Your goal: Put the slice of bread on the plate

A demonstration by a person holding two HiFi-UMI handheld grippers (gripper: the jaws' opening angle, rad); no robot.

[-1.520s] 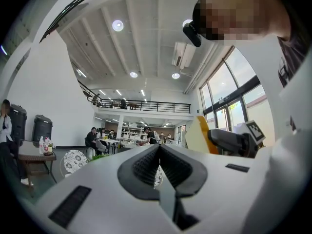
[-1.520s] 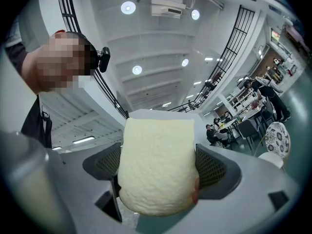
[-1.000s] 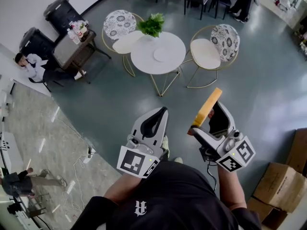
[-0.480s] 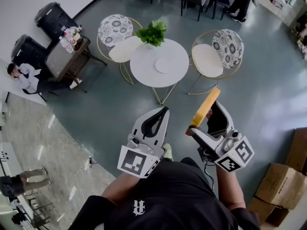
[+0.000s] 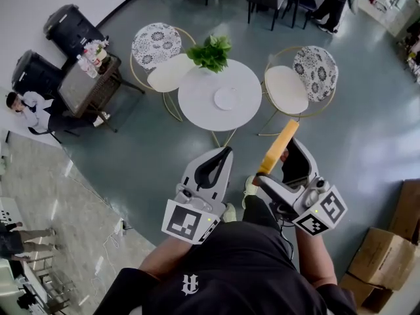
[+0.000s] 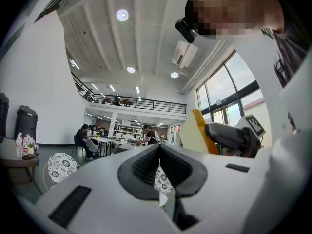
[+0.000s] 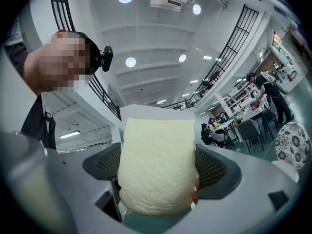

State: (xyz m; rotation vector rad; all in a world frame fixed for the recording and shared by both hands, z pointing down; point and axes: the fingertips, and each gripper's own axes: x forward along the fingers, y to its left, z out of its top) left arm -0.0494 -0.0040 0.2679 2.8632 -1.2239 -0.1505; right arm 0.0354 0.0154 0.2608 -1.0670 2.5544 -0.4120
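Done: slice of bread point(image 5: 281, 143) clamped between right gripper point(image 5: 285, 166) jaws.
Remaining: reach far desk point(image 5: 197, 100), set on bare plate point(image 5: 226, 98).
Left gripper point(image 5: 220, 161): jaws together, empty.

Head view steeply downward, gripper views tilted up at ceiling point(image 6: 105, 48) (both)

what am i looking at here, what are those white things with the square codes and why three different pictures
There is no robot: a person holds a hand-held gripper in each hand, and the square-marker cubes are part of them. The top-down picture comes from a camera on the person's head. The other two come from cameras riding on each gripper. The right gripper is clamped on a slice of bread. The left gripper is shut and empty. Ahead stands a round white table carrying a white plate and a potted plant.
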